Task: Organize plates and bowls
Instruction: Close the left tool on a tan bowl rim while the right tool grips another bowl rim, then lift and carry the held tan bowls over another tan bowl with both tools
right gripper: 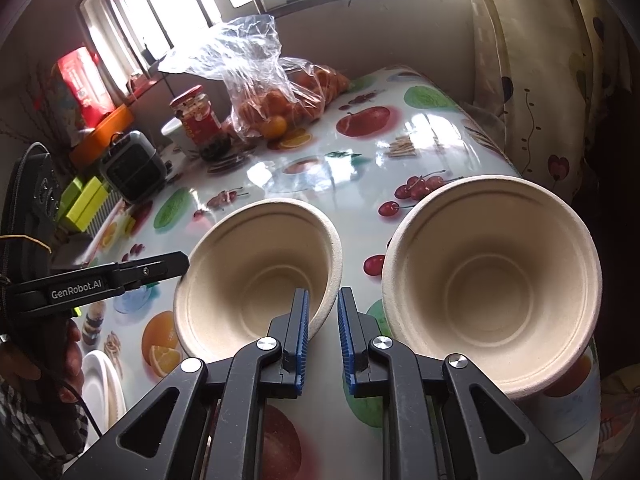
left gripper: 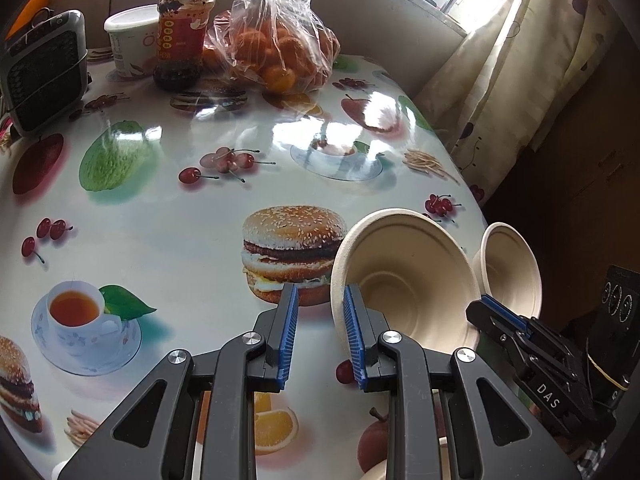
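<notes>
Two beige pulp bowls stand on the fruit-print table. The nearer bowl [left gripper: 404, 276] [right gripper: 260, 272] lies between both grippers. The second bowl [left gripper: 510, 268] [right gripper: 492, 280] stands to its right near the table edge. My left gripper [left gripper: 320, 300] is open, its right finger at the nearer bowl's left rim. My right gripper [right gripper: 323, 304] is open, its jaws astride the nearer bowl's right rim without closing on it. The right gripper also shows in the left wrist view [left gripper: 500, 320]. A stack of white plates [right gripper: 100, 388] lies at the table's near left edge.
A bag of oranges [left gripper: 276, 48] [right gripper: 272, 96], a red-lidded jar [left gripper: 182, 36] [right gripper: 198, 120], a white cup [left gripper: 132, 40] and a small grey heater [left gripper: 44, 68] [right gripper: 134, 166] stand at the far side. A curtain [left gripper: 516, 72] hangs right of the table.
</notes>
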{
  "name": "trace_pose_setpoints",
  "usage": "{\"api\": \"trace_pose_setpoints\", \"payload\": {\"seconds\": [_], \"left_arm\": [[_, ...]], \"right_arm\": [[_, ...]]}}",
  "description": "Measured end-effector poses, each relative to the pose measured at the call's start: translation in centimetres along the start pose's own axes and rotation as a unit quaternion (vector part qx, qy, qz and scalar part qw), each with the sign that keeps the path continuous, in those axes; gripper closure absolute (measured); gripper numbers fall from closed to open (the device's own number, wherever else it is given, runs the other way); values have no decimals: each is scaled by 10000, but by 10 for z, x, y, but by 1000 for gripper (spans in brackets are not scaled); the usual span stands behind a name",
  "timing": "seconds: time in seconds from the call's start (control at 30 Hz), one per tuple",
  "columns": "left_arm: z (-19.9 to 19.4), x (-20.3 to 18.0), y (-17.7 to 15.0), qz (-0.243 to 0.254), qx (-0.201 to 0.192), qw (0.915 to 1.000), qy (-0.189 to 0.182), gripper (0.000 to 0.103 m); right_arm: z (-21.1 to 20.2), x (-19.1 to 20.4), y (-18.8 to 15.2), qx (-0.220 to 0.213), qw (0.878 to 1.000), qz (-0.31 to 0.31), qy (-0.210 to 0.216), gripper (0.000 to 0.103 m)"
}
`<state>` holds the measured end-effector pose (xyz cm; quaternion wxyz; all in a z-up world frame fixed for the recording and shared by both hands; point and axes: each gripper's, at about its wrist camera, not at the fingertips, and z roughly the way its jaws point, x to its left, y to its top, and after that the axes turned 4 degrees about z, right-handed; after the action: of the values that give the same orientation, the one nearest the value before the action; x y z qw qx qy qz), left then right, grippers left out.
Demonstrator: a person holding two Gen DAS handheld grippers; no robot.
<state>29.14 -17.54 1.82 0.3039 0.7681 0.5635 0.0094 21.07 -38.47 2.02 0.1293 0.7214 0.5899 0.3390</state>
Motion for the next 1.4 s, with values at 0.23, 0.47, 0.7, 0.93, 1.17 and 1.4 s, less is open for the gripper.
{"api": "trace_pose_setpoints", "payload": {"seconds": [0.23, 0.47, 0.7, 0.93, 1.17, 1.4], "left_arm": [[5, -6, -1, 76, 63, 9999, -36, 78], [2, -13, -1, 233, 2, 9997, 81, 84], [3, -15, -1, 268, -4, 9996, 80, 95], [2, -16, 0, 237, 17, 9997, 73, 95], [-4, -20, -1, 277, -6, 9996, 58, 95], [-15, -24, -5, 309, -54, 9995, 17, 95]], "right_arm": [[-1, -2, -1, 6, 10000, 27, -19, 88], [-1, -2, -1, 4, 10000, 25, -20, 88], [-1, -2, -2, -1, 10000, 18, 5, 88], [-2, -2, -2, -9, 10000, 23, -1, 88], [-10, -1, -3, -83, 10000, 30, -14, 88], [-25, 4, -6, -199, 9998, -4, -22, 88]]}}
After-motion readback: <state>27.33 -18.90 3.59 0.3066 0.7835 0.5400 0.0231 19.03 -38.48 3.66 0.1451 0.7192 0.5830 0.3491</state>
